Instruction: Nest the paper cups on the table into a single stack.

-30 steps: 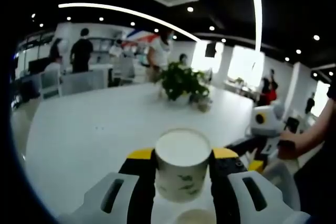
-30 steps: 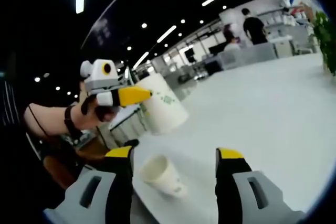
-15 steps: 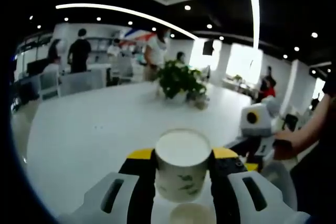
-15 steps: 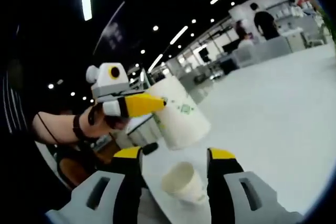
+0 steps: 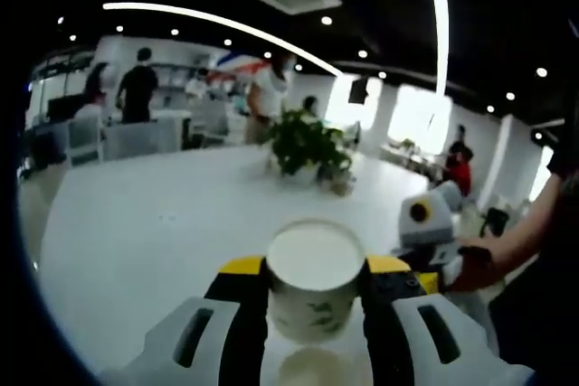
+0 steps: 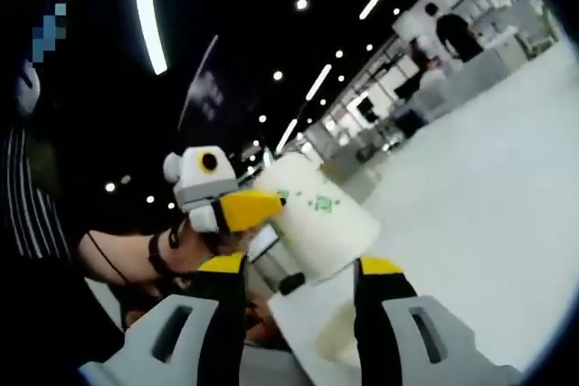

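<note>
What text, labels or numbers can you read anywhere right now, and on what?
None can be read.
Held paper cup, in the left tongs: a green printed mark, too blurred to tell whether it holds letters.
Second cup between the right tongs' open jaws: any print is too blurred to read.
Back wall: a red and blue shape, no legible words.

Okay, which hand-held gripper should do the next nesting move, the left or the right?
Probably the left. The left hand-held gripper is shut on a paper cup held just above the cup on the table, so lowering it should nest them. The right hand-held gripper is open around that lower cup.
</note>
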`<state>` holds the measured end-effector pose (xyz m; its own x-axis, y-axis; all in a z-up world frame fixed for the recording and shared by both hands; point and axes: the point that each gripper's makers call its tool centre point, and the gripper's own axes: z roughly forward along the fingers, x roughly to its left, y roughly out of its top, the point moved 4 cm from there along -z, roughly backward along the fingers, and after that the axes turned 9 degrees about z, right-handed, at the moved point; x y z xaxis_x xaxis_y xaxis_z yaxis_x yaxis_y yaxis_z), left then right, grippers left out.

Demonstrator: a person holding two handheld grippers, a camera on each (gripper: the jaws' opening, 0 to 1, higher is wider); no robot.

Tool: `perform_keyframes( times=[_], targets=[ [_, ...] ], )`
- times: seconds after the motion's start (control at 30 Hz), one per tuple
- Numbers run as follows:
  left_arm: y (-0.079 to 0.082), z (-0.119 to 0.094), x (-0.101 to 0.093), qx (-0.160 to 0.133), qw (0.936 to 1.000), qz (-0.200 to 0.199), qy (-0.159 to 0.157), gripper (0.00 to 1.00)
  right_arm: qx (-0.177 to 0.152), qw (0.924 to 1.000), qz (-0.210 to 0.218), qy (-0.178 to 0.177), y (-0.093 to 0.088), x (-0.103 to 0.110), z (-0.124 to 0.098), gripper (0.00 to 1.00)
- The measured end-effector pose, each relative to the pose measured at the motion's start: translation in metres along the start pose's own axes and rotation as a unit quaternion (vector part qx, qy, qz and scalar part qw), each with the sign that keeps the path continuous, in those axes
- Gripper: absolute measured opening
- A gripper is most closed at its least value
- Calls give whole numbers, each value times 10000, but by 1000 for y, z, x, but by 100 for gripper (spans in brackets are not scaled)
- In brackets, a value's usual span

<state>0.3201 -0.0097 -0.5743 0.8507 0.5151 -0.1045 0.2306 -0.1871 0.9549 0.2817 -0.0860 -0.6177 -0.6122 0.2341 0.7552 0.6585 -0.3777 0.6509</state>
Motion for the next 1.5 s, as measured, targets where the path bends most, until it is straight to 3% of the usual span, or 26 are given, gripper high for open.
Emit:
perform_keyframes(
  times=[0.1,0.93,1.3,1.4,1.5],
  targets=[
    [-1,-2,0,33,10000,-65,-68,38,-173,9998,109,39,4,0,-3,40],
    [-7,-20,-17,37,9982,-174,-581,38,-456,9954,627,572,6,10,-15,13],
    [-11,-21,-20,23,9977,47,-679,39,-584,9896,872,980,12,13,-20,5],
    [-11,-21,-20,-16,9977,44,-683,42,-513,9868,1001,1162,13,17,-22,2],
    [-12,-22,-20,-26,9978,147,-643,44,-443,9878,874,1213,14,24,-21,0]
  ],
)
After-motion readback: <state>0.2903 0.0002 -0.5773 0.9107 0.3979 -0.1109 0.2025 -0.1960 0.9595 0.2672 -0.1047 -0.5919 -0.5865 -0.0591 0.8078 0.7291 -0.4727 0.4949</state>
